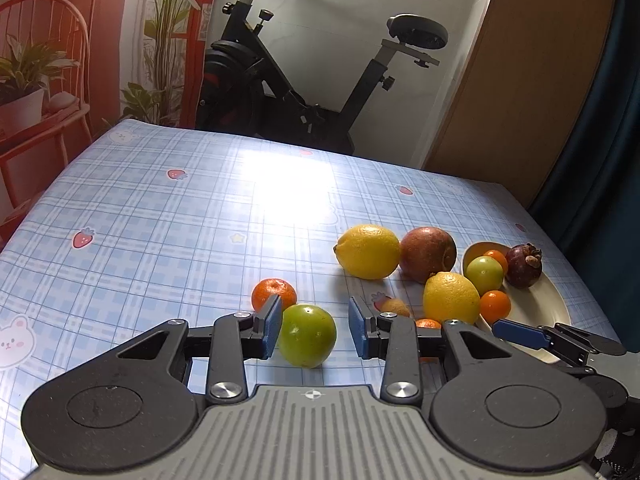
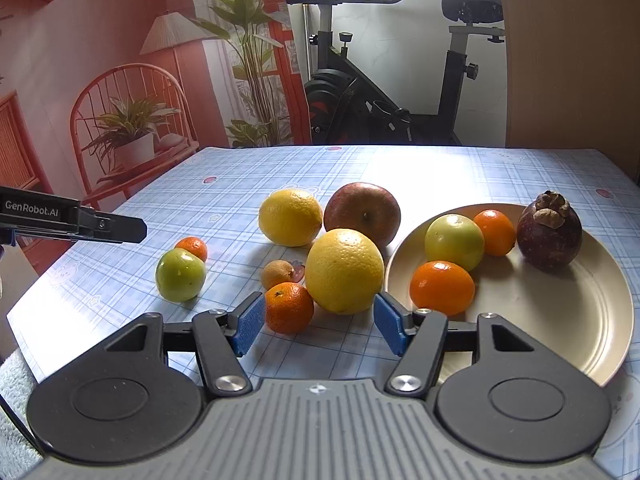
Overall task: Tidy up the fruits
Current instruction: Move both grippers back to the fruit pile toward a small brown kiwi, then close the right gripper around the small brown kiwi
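Left gripper open, straddling green fruit; centre it, then squeeze gently. Plate lies at two o'clock. Right gripper open, empty, mandarin just ahead.

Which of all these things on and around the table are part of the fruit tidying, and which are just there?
Part of the job:
plate
lemons
apple
green fruit on the table
small oranges
mangosteen

Just there:
exercise bike
red chair
potted plant
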Available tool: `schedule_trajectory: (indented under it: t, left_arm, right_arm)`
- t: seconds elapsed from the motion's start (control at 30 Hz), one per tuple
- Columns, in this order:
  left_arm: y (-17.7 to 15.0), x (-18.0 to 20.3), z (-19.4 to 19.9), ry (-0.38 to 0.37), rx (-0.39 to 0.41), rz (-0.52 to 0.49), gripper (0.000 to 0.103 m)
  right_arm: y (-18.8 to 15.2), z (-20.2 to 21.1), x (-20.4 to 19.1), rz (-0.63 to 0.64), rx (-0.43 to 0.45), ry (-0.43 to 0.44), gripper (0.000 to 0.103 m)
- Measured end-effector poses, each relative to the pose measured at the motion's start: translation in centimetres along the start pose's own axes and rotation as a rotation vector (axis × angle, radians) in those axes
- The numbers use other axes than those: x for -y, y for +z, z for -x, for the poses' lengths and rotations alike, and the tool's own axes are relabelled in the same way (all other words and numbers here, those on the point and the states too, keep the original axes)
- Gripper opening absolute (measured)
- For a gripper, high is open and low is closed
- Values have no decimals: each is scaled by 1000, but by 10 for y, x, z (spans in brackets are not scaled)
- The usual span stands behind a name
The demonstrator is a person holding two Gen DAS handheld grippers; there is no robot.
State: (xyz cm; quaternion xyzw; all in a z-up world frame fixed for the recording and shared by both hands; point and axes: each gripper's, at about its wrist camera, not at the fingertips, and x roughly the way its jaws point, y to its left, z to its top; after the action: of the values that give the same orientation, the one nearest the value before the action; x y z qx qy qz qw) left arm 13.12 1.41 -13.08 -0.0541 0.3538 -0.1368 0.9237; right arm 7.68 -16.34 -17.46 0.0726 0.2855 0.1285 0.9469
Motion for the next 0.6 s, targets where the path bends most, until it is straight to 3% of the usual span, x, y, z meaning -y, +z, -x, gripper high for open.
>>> schedule_trajectory:
  t: [0.1, 0.27, 0.6]
  left_arm:
    - [-3, 3, -3, -18, -12, -6, 38]
    - [-10, 5, -9, -31, -39, -9, 38]
    - [-10, 0, -8, -8, -42, 11, 38]
  right_arm:
    - [-3, -2, -3, 13, -11, 11, 63]
    - [-8, -5, -7, 4, -37, 63, 54]
    - [-12, -27, -48, 180, -76, 176, 52]
